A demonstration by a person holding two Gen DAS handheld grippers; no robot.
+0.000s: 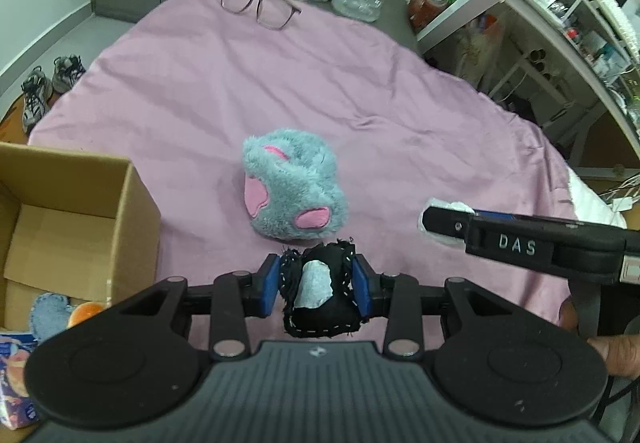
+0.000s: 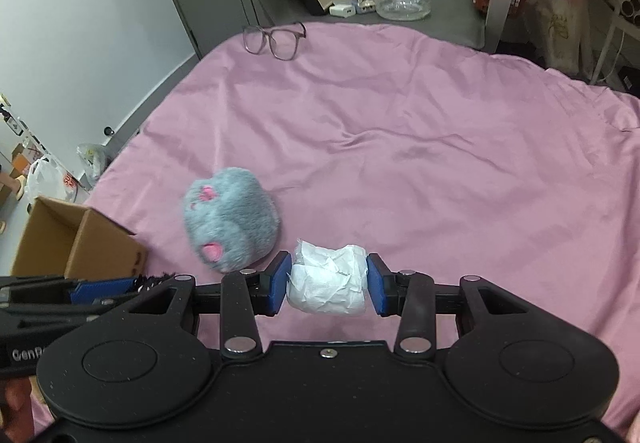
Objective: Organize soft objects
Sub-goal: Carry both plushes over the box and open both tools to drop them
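The left gripper (image 1: 316, 283) clamps a black stitched fabric pouch (image 1: 320, 299) with a white patch, its lower edge hidden behind the gripper body. The right gripper (image 2: 327, 285) squeezes a crumpled white paper-wrapped bundle (image 2: 328, 281) above the pink sheet (image 2: 400, 163). A grey-blue plush toy (image 1: 294, 187) lies beside the cardboard box (image 1: 80, 219), whose contents are mostly cut off.

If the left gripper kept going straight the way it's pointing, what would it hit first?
Most likely the grey-blue plush toy, lying just beyond the black fabric pouch clamped in the left gripper; depth is uncertain.
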